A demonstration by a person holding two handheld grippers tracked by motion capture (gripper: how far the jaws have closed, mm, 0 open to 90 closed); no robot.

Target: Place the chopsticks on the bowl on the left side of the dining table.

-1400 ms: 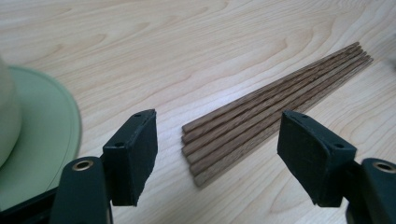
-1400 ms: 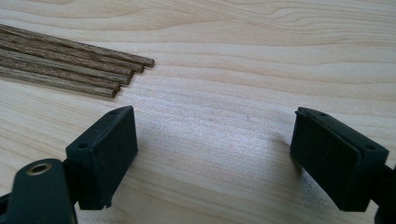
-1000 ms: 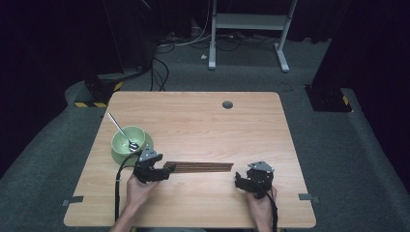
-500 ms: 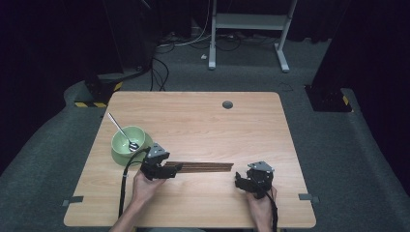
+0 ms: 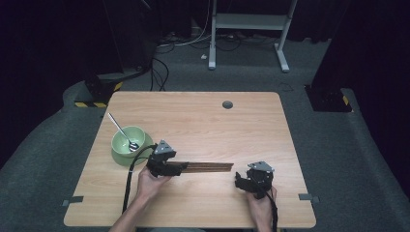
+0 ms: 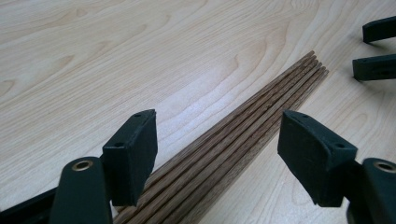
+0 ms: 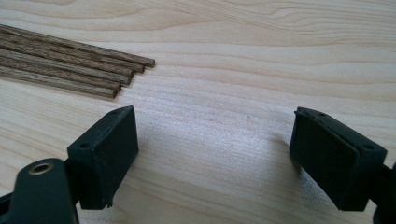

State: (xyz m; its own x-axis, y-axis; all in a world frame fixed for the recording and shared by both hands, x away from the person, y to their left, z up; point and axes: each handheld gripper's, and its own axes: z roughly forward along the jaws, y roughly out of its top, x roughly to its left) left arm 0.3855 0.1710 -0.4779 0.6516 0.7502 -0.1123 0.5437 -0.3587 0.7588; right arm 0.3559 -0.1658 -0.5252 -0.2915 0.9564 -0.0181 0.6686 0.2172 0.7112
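Chopsticks: dark wooden sticks bundled side by side, flat on the table, lying crosswise between the two claws.
Left claw: jaws spread wide, straddling the bundle's near end; sticks pass between the pads, touching neither as far as the left gripper view shows.
Right claw: jaws wide apart, holding nothing, resting low over bare table just beyond the bundle's far tips, near but not touching.
Bowl: green, beside the left claw, away from the chopsticks' far end.
Spoon: metal, leaning in the bowl.
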